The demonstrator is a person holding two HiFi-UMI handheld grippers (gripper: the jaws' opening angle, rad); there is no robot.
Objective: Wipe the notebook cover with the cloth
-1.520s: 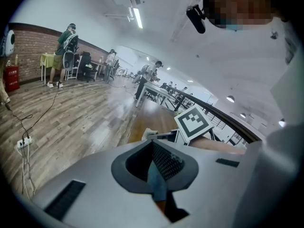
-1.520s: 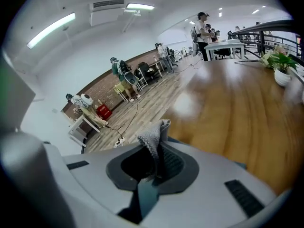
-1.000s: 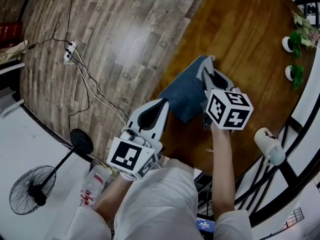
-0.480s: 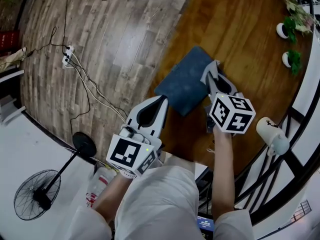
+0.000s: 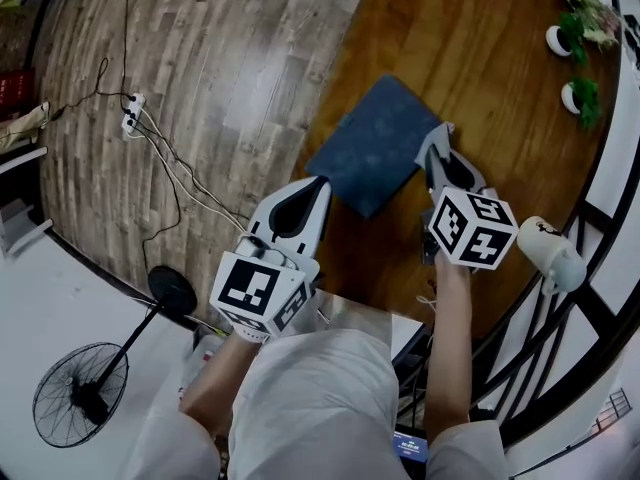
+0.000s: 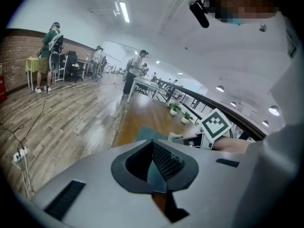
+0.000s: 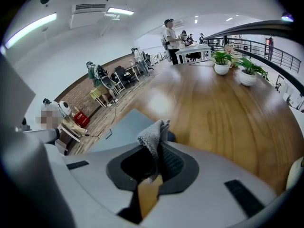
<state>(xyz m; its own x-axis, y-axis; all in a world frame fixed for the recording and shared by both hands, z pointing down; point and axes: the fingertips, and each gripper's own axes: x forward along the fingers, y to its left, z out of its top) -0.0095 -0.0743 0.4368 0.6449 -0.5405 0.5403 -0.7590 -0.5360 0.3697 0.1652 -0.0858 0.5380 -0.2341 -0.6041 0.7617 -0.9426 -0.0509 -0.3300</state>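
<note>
Tabletop [image 5: 480,78]: brown wood, smooth, varnished to a gloss that mirrors the ceiling lights.
Notebook [image 5: 375,148]: dark blue cover, matt, finely grained.
Cloth [image 7: 153,136]: grey fabric, coarse nubbly weave.
Left claw [image 5: 321,181], right claw [image 5: 438,130]: pale grey matt plastic shells, with dark ribbed pads [image 7: 171,162] inside.
Floor [image 5: 230,58]: grey-brown grained planks, low sheen.
Plant pots [image 5: 553,40]: white, smooth, glossy.

The wooden table [image 5: 480,58] bears a blue notebook [image 5: 375,158] and two potted plants [image 5: 578,98].
</note>
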